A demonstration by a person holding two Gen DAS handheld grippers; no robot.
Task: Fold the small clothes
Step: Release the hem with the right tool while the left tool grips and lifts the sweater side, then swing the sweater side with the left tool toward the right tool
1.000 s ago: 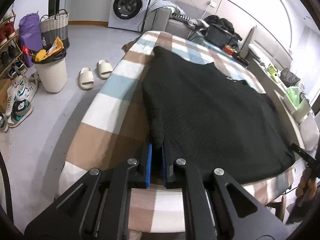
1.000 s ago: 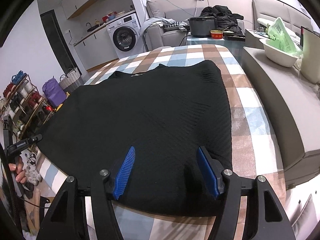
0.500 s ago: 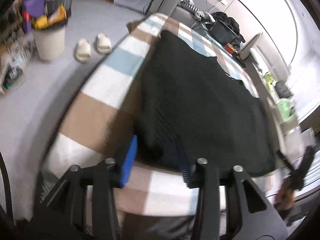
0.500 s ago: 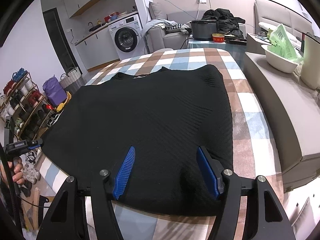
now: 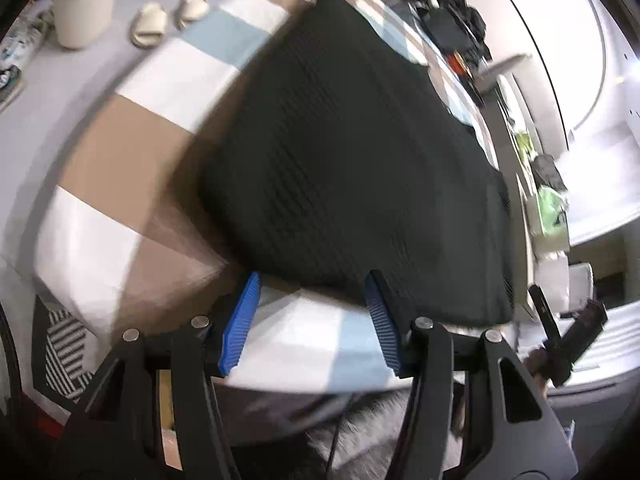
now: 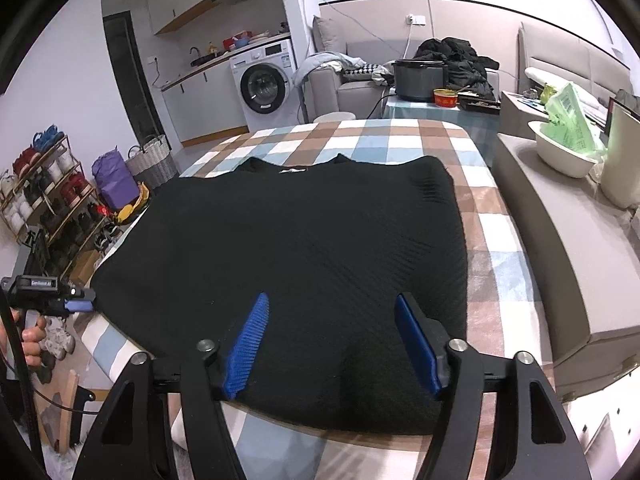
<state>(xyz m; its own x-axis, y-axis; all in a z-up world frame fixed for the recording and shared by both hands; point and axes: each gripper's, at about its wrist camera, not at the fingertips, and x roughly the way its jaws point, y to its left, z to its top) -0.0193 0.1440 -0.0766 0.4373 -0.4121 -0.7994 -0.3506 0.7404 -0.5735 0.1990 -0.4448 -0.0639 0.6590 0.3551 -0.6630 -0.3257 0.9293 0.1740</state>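
A black knitted garment [image 5: 352, 152] [image 6: 304, 240] lies spread flat on a table with a checked cloth [image 5: 132, 160] [image 6: 492, 240]. My left gripper [image 5: 312, 276] hovers at the garment's near left edge. Its jaws are opening, and nothing is between the blue pads [image 5: 240, 320]; the hem lies just past their tips. My right gripper [image 6: 331, 298] hangs over the near right part of the garment, jaws wide and still opening, with the cloth below them and not pinched. In the right wrist view the left gripper [image 6: 76, 304] shows at the far left, held by a hand [image 6: 32, 340].
A white bin [image 5: 80, 8] and slippers [image 5: 152, 26] stand on the floor left of the table. A shoe rack [image 6: 40, 200], baskets and a washing machine [image 6: 264, 84] lie beyond. A grey bench [image 6: 560, 240] with a bowl [image 6: 560, 152] runs along the right side.
My left gripper has let go of the garment's corner and opened, and it has tipped further downward. The right gripper has stayed put, its jaws a little wider.
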